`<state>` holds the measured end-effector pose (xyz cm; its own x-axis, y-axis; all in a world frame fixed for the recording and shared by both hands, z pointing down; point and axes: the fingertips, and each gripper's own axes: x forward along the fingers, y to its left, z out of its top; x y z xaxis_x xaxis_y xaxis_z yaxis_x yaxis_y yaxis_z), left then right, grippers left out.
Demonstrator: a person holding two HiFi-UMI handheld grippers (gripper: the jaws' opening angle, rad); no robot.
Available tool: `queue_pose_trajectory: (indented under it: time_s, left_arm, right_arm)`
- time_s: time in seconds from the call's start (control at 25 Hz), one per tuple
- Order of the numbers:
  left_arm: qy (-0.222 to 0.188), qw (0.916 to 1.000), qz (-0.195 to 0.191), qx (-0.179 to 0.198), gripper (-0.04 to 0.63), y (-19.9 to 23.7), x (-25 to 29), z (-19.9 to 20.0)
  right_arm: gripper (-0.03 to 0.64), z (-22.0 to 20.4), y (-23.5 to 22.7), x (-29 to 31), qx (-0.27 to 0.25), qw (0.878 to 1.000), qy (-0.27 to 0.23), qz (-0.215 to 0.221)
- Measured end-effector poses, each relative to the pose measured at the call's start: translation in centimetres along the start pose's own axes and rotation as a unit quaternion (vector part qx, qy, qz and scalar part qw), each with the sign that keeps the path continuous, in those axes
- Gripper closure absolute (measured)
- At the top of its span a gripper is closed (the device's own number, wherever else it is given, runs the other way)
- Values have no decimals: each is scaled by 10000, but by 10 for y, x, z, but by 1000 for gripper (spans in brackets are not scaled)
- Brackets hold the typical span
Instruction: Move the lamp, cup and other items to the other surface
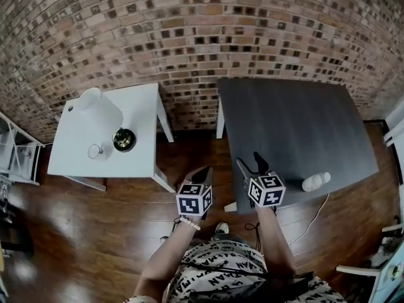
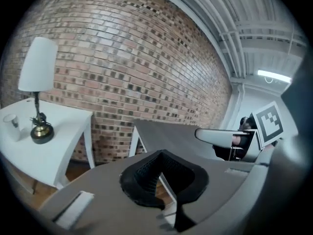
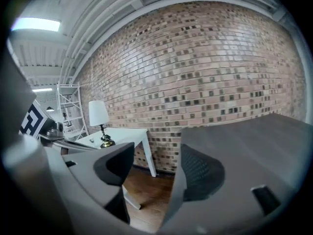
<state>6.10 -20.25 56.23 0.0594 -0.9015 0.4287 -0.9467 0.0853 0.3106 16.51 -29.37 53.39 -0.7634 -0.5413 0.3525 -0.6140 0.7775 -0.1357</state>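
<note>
Head view: person stands on wood floor (image 1: 82, 232) facing brick wall (image 1: 202, 30), one gripper in each hand, both held out in front low between the two surfaces, neither touching any item. Left gripper (image 1: 205, 172): fingertips pressed together, only a thin sliver of gap behind them in the left gripper view, nothing in it. Right gripper (image 1: 250, 164): jaws spread, only floor and a white leg seen between them in the right gripper view, holding nothing; it sits over the near-left edge of the dark surface (image 1: 297, 131). Lamp (image 1: 101, 109) stands upright on the white surface (image 1: 142, 115) at left, white shade, dark round base. Cup (image 1: 95, 151), small and clear-looking, is just beside the lamp base on its left, on the near part of the same white surface. Both well apart from the grippers. Small white bottle-like item (image 1: 315, 182) lies on the dark surface near its front right edge, just right of the right gripper, not touched. Dark surface stands right of the white one with a floor gap between them.
</note>
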Motion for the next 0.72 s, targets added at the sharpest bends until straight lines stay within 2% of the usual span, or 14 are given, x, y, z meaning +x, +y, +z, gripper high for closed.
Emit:
queue_pose_trajectory:
  time_s: [0.04,0.32,0.52,0.72]
  left_arm:
    - [-40,9998,151,-77,592,17,-10,0]
    - [-266,9936,968,-519,592,129,-91,2]
    - [-416,9886,1298,-635,592,199,-153,3]
    - [-536,9842,1536,-695,592,260,-213,5]
  right_arm:
    - [290,0,18,13,-10,9998,46,173]
    - [290,1,157,78,-286,9920,302,1194]
    - [291,0,250,109,-426,9866,369,1534]
    - [293,-1,322,126,-477,9844,425,1640]
